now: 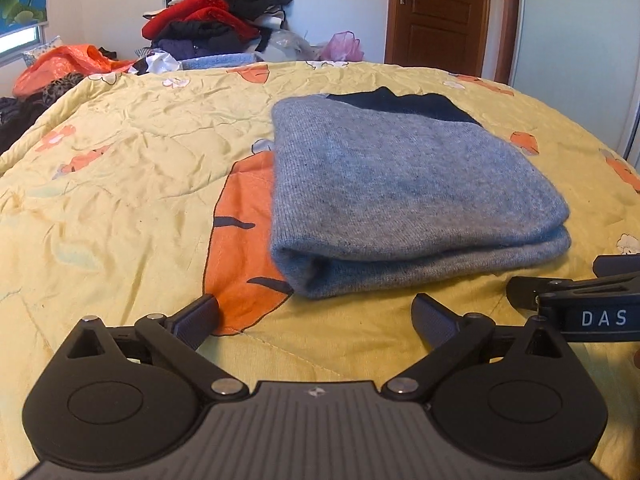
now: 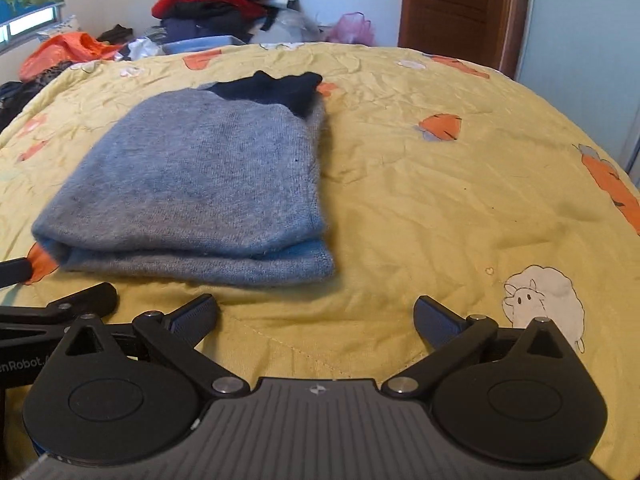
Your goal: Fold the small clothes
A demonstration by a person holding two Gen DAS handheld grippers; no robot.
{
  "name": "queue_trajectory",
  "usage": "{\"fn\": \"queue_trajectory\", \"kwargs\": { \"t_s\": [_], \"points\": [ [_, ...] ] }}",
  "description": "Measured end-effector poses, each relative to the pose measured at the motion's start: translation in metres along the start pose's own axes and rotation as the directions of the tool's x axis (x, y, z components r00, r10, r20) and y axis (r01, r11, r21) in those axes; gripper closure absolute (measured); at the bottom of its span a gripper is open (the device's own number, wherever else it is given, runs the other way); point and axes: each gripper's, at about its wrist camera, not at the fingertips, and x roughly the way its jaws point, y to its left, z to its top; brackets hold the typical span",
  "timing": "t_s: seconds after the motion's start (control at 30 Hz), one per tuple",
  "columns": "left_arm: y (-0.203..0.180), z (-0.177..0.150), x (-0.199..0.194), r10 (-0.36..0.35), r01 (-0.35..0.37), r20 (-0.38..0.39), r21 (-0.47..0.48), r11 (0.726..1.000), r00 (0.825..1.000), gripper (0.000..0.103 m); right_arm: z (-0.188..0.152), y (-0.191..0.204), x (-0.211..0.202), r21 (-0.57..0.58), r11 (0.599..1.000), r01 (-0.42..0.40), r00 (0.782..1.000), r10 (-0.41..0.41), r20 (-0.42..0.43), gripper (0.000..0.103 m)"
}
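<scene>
While both claws hover low over the yellow quilt (image 1: 120, 168) on the bed, the grey-blue sweater (image 1: 400, 184) lies folded into a thick rectangle just beyond them, a dark navy part showing at its far edge. The left claw (image 1: 316, 316) is spread wide and grips nothing — the sweater sits ahead and slightly right of it. The right claw (image 2: 316, 316) is likewise wide open and empty, the sweater ahead to its left. Far behind, a clothes pile (image 1: 216, 16) rises near a brown door (image 1: 436, 12).
</scene>
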Motion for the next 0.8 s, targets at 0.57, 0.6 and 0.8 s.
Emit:
{"fn": "queue_trajectory", "kwargs": {
  "t_s": [0.57,0.6,0.8],
  "points": [
    [0.0,-0.002,-0.003,0.009,-0.009,0.001,0.006,1.0,1.0,0.0,-0.004,0.001,0.0,-0.015,1.0,-0.007,1.0,0.008,0.028,0.0],
    [0.0,-0.002,-0.003,0.011,-0.011,0.001,0.006,1.0,1.0,0.0,-0.007,0.001,0.0,-0.015,1.0,-0.007,0.999,0.008,0.047,0.0],
    [0.0,-0.001,-0.001,0.01,-0.01,0.003,0.002,1.0,1.0,0.0,-0.013,-0.001,-0.002,-0.006,1.0,-0.003,0.995,0.004,0.096,0.0]
  ]
}}
